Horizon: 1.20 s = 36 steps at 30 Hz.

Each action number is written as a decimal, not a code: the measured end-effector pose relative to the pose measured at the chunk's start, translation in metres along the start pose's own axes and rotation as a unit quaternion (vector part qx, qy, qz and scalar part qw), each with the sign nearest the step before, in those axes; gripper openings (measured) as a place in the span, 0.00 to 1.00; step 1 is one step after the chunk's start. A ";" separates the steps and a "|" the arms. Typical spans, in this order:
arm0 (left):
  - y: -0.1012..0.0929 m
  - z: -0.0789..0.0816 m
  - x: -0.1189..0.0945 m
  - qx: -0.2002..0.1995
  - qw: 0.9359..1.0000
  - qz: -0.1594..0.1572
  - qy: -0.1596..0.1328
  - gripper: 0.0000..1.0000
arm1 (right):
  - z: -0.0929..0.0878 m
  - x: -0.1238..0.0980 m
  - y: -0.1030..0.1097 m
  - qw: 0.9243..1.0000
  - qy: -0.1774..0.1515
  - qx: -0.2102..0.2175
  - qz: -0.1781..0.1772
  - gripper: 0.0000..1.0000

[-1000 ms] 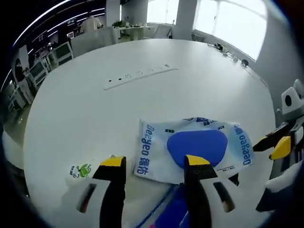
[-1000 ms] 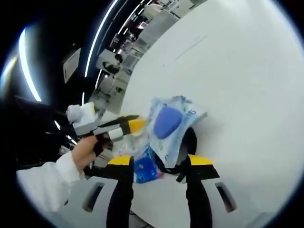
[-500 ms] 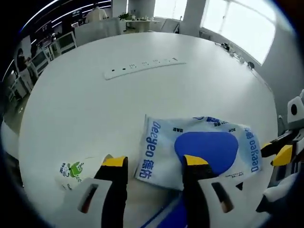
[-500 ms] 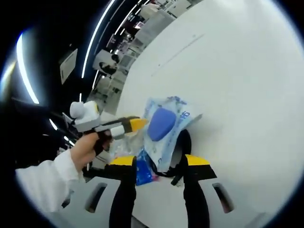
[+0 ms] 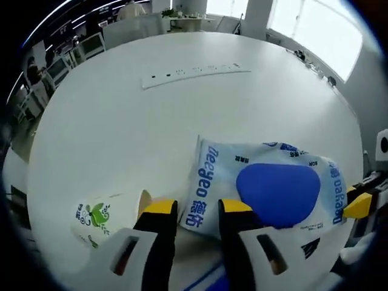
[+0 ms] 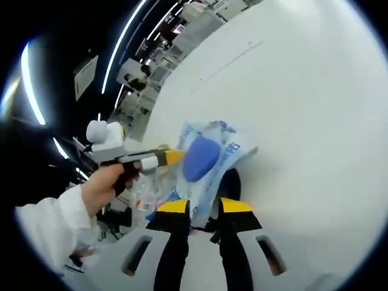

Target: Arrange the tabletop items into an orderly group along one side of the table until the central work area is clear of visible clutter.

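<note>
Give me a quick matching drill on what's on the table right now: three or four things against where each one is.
Things:
1. pack
2. cup
3. power strip
4. right gripper

Places:
A. far across the table
B. on its side, left of the left gripper
C. at the pack's right end
D. just ahead of the left gripper's jaws

Pairs: 1-D, 2-B, 3-A, 4-C
</note>
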<state>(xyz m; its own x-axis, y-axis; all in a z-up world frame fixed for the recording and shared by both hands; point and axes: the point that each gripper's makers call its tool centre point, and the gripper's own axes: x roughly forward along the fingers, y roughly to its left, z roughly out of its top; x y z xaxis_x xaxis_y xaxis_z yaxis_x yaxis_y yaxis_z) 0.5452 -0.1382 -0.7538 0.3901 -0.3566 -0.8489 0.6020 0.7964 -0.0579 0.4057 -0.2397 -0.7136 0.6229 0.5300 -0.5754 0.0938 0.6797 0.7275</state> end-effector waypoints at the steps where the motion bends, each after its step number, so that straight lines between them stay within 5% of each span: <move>1: 0.001 0.001 0.000 0.003 1.000 0.006 -0.003 0.28 | -0.001 0.001 0.000 1.000 0.002 0.002 0.001 0.15; 9: 0.000 -0.001 0.002 -0.023 1.000 -0.007 -0.002 0.23 | -0.002 0.005 -0.004 1.000 0.007 -0.001 -0.003 0.05; 15: 0.003 0.000 -0.005 -0.021 1.000 -0.001 -0.006 0.02 | -0.002 0.006 -0.004 1.000 0.003 -0.028 -0.005 0.00; 26: -0.004 -0.005 -0.030 -0.035 0.999 -0.013 -0.027 0.00 | 0.013 -0.011 -0.011 0.999 -0.021 -0.037 -0.008 0.00; 36: -0.017 0.010 -0.068 -0.053 0.996 -0.016 -0.076 0.00 | 0.038 -0.030 -0.008 0.998 -0.049 -0.050 -0.002 0.00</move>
<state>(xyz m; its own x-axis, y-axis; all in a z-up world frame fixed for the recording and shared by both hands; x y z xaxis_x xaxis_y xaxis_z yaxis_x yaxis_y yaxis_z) 0.5158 -0.1326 -0.6901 0.4776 -0.4452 -0.7574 0.5416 0.8280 -0.1452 0.4161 -0.2802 -0.6878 0.6959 0.4790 -0.5351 0.0216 0.7308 0.6823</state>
